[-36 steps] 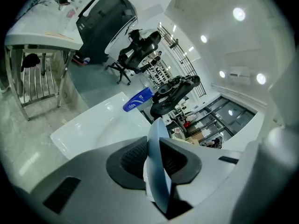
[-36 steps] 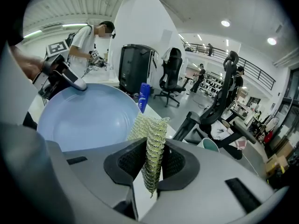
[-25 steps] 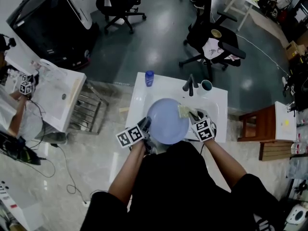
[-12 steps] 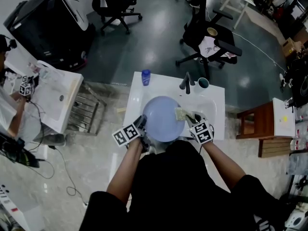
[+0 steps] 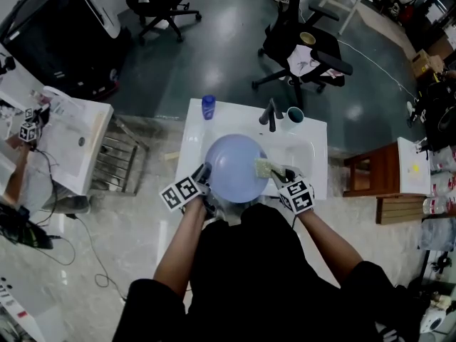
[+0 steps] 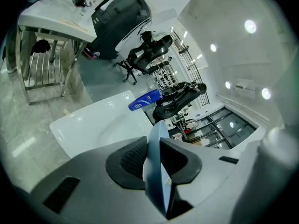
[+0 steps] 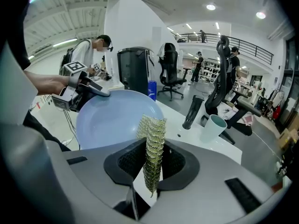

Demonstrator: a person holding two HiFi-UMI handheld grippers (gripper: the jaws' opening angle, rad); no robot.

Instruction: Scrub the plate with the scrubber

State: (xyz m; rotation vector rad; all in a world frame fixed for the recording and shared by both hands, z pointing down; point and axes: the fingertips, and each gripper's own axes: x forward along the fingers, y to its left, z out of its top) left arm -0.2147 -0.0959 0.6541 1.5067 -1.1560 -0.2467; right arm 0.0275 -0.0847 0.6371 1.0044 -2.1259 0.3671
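Observation:
A pale blue plate (image 5: 234, 168) is held tilted over the white sink (image 5: 312, 155). My left gripper (image 5: 203, 175) is shut on the plate's left rim; in the left gripper view the plate's edge (image 6: 154, 162) runs between the two black pads. My right gripper (image 5: 278, 173) is shut on a yellow-green mesh scrubber (image 5: 263, 167), which lies against the plate's right side. In the right gripper view the scrubber (image 7: 152, 148) stands pinched between the pads, with the plate (image 7: 110, 118) just beyond it.
A dark faucet (image 5: 271, 113) and a teal cup (image 5: 295, 114) stand at the sink's back edge, a blue bottle (image 5: 208, 106) at its back left. A metal rack (image 5: 117, 161) and another white sink unit (image 5: 64, 141) are to the left. Office chairs stand behind.
The view has shifted a little. The scrubber has slid slightly left and down along the plate's right side. The left gripper keeps its hold on the rim.

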